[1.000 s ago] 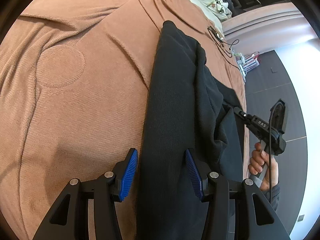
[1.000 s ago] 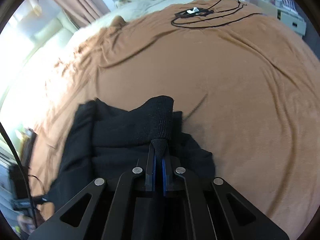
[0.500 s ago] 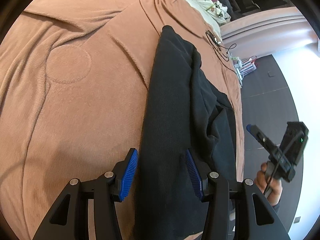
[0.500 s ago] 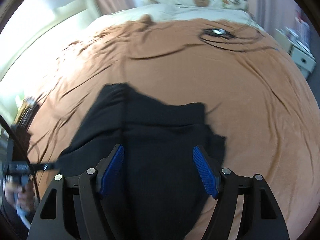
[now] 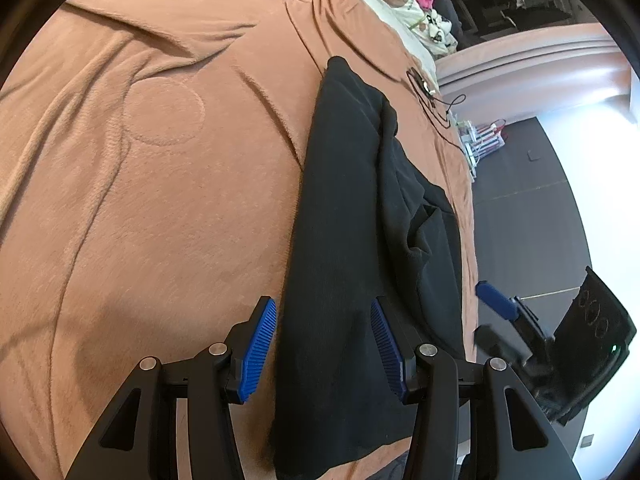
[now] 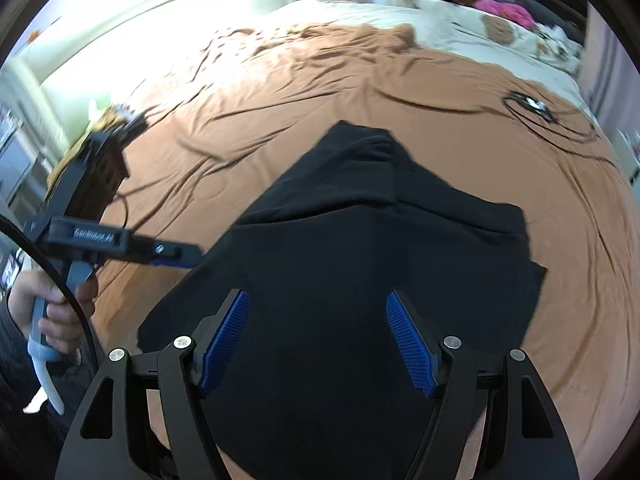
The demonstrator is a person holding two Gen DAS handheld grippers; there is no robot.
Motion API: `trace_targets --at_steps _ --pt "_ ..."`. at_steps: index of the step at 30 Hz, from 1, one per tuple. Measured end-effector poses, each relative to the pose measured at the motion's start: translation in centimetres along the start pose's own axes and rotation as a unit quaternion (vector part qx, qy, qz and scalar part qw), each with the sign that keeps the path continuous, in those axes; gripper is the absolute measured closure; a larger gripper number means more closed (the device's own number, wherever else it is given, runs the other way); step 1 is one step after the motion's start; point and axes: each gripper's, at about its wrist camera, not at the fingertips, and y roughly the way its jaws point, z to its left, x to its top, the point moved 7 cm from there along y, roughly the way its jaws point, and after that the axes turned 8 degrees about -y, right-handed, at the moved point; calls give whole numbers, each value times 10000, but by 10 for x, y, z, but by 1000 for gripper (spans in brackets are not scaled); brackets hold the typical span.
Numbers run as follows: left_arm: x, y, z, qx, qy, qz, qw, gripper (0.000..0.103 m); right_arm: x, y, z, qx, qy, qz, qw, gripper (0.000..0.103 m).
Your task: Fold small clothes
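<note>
Our left tongs (image 5: 322,350) stood half open over the black garment's (image 5: 344,216) near edge, pads clear of it. Our right tongs (image 6: 316,344) gaped wide, gripping nothing. The garment lay on the bed's brown blanket (image 6: 460,140), stretching toward twelve o'clock.

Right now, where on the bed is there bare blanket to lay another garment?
Bare brown blanket runs wide beside the black garment, on the side away from the bed's edge. Toward the pillows it is also bare, up to the black cable. The bed-edge strip by the floor is narrow.
</note>
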Motion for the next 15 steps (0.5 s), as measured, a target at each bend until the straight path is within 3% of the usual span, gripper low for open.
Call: trace_targets --at_steps 6,10,13,15 --pt "1 -8 6 -49 -45 -40 10000 52 9 26 20 10 -442 283 9986 33" --pt "2 -13 12 5 -74 -67 9999 52 9 48 25 -301 -647 520 9961 35" --pt "3 -16 14 21 -112 -110 9999 52 8 61 22 -632 -791 667 9926 60" --pt "3 -16 14 17 -116 -123 9999 52 10 67 20 -789 -817 734 9908 86"
